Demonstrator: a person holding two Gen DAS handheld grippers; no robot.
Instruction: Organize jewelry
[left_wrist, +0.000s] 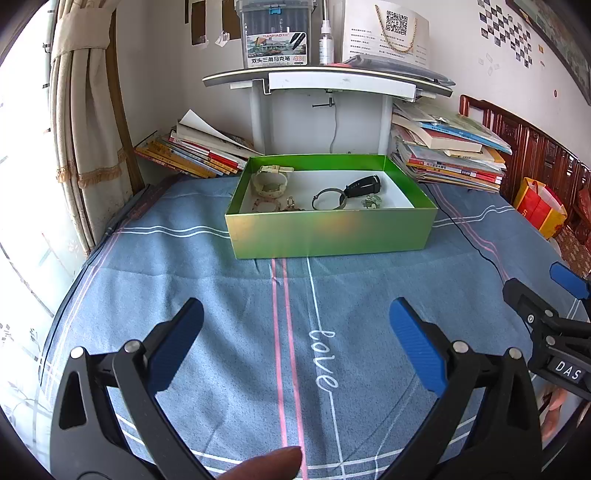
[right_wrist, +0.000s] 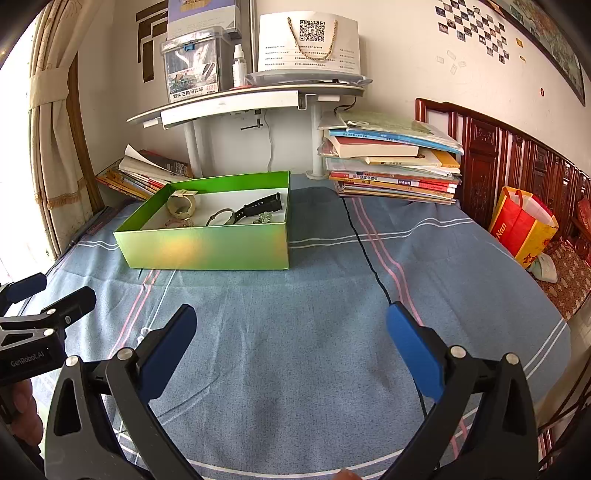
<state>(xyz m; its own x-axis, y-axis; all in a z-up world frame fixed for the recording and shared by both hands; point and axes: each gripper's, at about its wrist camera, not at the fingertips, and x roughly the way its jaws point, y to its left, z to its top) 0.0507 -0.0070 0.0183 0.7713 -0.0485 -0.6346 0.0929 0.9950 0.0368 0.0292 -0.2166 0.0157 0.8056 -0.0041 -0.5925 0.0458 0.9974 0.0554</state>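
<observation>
Blue striped bedsheet under green box, book stacks, black cable.

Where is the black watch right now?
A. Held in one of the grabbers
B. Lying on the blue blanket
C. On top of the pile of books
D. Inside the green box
D: the black watch lies inside the green box, while the left gripper and right gripper are both open and hold nothing.
</observation>
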